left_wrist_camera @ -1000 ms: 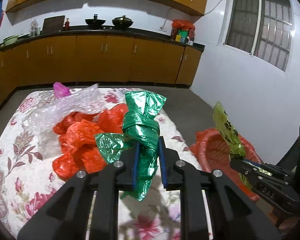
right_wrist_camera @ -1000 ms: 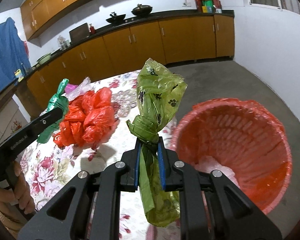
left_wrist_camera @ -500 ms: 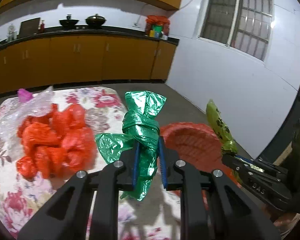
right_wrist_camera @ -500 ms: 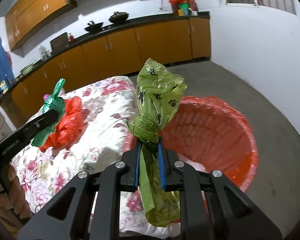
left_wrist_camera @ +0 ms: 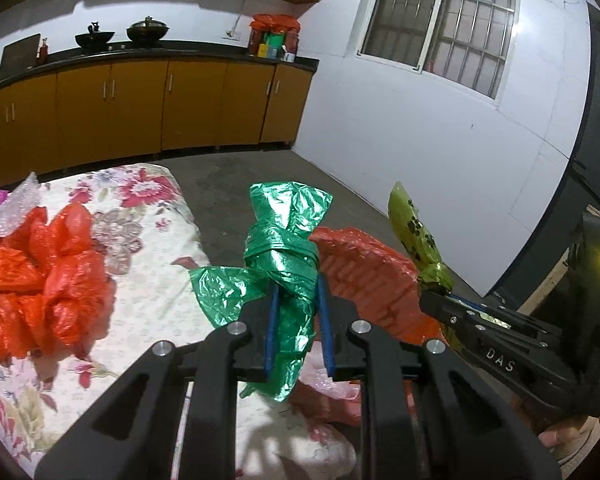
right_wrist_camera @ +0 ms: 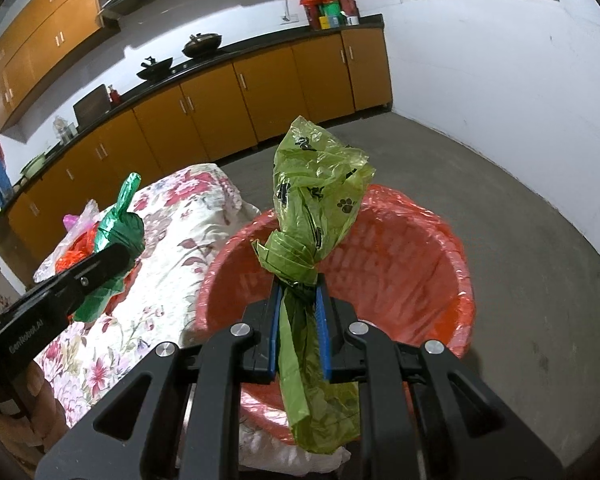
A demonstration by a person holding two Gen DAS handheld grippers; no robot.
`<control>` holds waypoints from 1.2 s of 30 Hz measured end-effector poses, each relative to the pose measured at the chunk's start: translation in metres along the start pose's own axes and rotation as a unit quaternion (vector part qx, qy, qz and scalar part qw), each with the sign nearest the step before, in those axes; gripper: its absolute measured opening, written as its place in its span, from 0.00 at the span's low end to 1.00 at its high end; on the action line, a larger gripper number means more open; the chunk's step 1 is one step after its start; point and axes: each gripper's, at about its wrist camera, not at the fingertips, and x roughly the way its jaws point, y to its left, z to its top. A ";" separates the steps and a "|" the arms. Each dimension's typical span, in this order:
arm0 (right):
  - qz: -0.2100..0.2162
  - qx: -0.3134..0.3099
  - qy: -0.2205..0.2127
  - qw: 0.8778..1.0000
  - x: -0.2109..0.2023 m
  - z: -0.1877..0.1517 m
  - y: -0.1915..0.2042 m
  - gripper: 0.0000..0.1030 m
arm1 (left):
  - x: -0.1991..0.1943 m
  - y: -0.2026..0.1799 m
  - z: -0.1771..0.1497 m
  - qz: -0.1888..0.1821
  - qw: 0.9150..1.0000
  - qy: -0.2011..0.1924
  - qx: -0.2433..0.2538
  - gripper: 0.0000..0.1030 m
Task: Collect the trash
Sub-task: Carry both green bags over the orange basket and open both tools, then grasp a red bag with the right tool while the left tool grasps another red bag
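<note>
My left gripper is shut on a knotted dark green plastic bag and holds it near the table's right edge, beside the red bin. My right gripper is shut on a knotted olive-green bag with paw prints and holds it over the open red bin. The left gripper and its green bag show at the left of the right wrist view. The right gripper and olive bag show at the right of the left wrist view.
A pile of crumpled red bags and clear plastic lie on the flower-patterned tablecloth. Orange kitchen cabinets line the far wall. A white wall and grey floor lie beyond the bin.
Both grippers have swung right, away from the table and toward the red bin, each still holding its bag. The red pile has slid to the left of the left wrist view.
</note>
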 end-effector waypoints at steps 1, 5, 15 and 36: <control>-0.001 0.002 0.000 1.000 0.000 0.000 -0.001 0.15 | 0.003 -0.004 0.000 -0.002 1.000 0.002 0.001 0.18; -0.002 0.009 0.002 1.000 0.004 0.002 -0.007 0.15 | 0.013 -0.012 0.000 -0.010 1.000 0.008 0.006 0.18; 0.010 0.031 0.004 0.999 0.010 0.010 -0.023 0.23 | 0.040 -0.019 -0.004 -0.024 0.999 0.032 0.000 0.25; -0.005 0.026 -0.010 1.000 -0.001 0.008 -0.014 0.39 | 0.010 0.022 -0.010 0.053 0.998 0.016 -0.035 0.65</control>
